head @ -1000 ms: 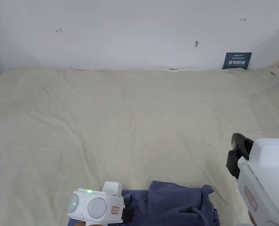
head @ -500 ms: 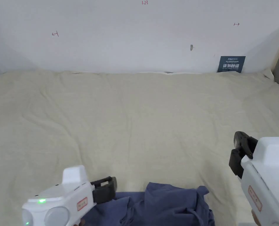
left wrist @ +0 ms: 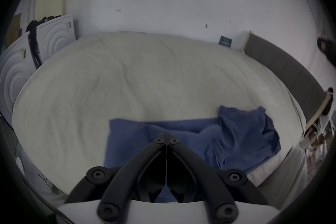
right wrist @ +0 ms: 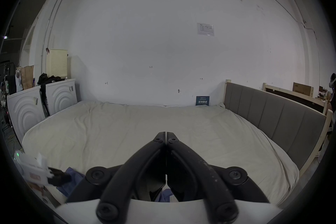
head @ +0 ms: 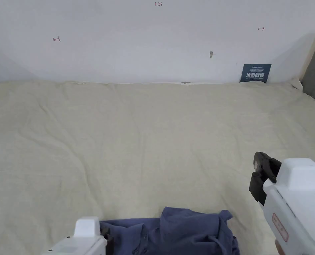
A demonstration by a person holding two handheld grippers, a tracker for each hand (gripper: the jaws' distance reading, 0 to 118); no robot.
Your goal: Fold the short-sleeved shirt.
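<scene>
Shirt (left wrist: 209,138): blue, crumpled, near edge of bed (head: 153,132); left hand-held gripper (left wrist: 166,138) clenched, empty, has drawn back off it; right hand-held gripper (right wrist: 166,135) clenched, empty; folding unstarted.

left tool (left wrist: 166,138): jaws closed | right tool (right wrist: 166,136): jaws closed

place: staged bedroom in a workshop-like hall | bed (right wrist: 145,129) with cream sheet and grey padded headboard (right wrist: 272,115) against a bare white wall (right wrist: 163,37) marked with small pen signs | two white cabinets (right wrist: 36,100) at its side | cardboard box (right wrist: 302,89), paper bag (right wrist: 27,75) and wooden frames (right wrist: 291,95) beyond
</scene>
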